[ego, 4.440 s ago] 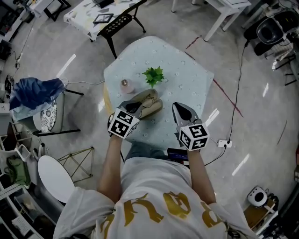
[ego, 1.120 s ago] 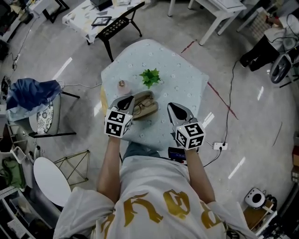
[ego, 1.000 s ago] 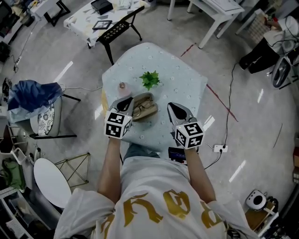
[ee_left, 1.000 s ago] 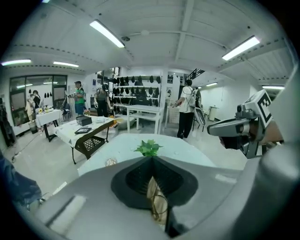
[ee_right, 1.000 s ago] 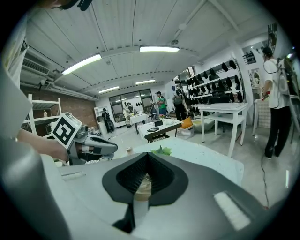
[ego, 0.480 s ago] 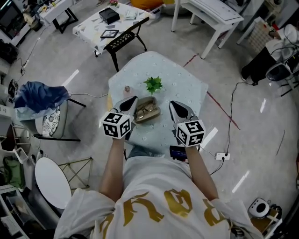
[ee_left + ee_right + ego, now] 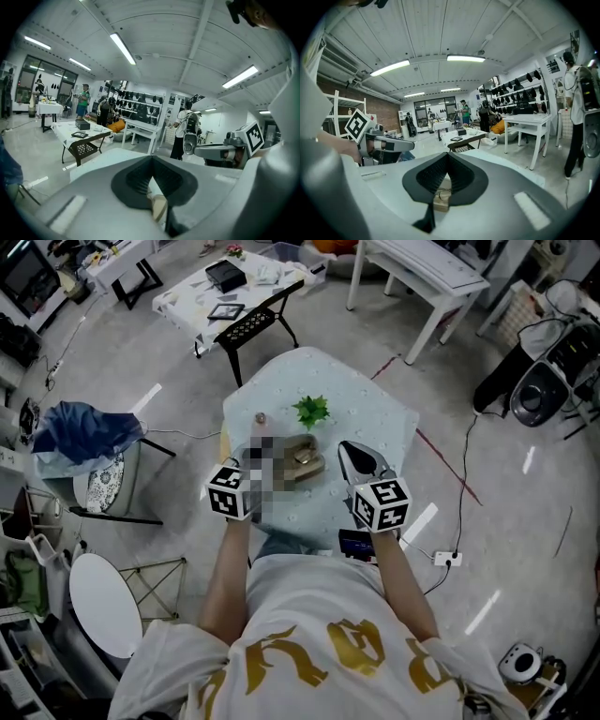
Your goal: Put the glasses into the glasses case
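A mosaic patch hides the tips of the left gripper in the head view. Its own view shows the ribbed dark jaws closed tip to tip, gripping nothing. The jaws of the right gripper likewise meet, empty. Through the gap below each pair of tips only a slice of the tan oval glasses case shows. It lies open on the pale dotted cloth tabletop between the grippers, with the thin wire-framed glasses resting in it.
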Demonstrator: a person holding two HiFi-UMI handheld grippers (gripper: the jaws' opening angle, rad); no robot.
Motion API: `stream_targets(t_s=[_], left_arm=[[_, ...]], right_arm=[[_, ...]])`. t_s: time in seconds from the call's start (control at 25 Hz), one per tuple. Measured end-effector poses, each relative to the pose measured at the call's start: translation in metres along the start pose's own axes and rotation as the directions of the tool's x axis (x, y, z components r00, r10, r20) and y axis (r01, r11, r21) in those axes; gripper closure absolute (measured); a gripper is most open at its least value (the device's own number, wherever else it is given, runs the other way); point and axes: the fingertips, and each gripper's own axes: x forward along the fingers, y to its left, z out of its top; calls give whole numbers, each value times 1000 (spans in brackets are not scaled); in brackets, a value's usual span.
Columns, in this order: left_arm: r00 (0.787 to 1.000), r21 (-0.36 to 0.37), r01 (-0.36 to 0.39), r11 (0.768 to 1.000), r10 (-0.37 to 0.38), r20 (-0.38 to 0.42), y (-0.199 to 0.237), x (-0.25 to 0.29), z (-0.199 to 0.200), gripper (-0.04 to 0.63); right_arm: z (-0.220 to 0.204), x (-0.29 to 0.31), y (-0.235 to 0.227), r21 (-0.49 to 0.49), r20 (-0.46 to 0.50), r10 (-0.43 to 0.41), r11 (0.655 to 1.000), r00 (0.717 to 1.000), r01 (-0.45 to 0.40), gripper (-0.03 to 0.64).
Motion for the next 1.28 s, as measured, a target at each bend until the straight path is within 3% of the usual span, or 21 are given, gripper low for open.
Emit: stream_targets(t_s=[1.28], left_arm=[[1000,-11,7,1000,-7,-26,0,3,-8,594]], right_arm=[[5,-1,3,-12,8,9,1000,1000,-9,594]])
